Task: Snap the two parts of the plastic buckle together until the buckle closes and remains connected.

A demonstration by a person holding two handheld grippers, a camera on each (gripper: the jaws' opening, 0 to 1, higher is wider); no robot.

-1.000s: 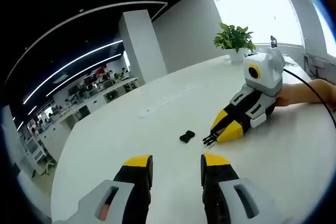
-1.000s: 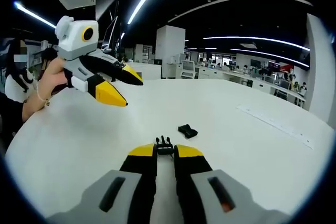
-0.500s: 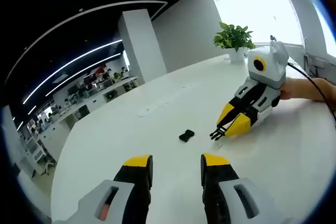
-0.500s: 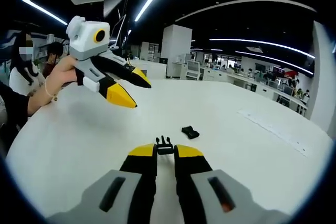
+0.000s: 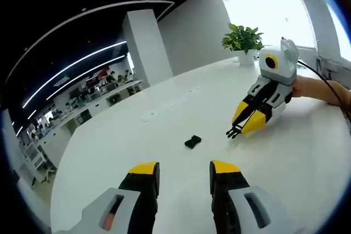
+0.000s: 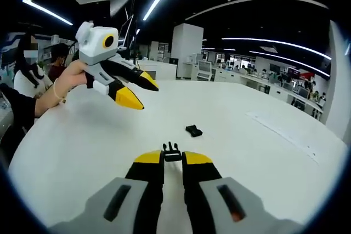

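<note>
On the white table: socket half of buckle, lying loose
Right gripper: jaws clamped on pronged buckle half
Left gripper: jaws apart, empty

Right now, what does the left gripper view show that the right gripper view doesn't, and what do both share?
Left gripper view: a potted plant by a bright window, and its own open left gripper. Right gripper view: seated people at far left, and the pronged buckle part up close in the right gripper. Both share the white table and the loose buckle part.
</note>
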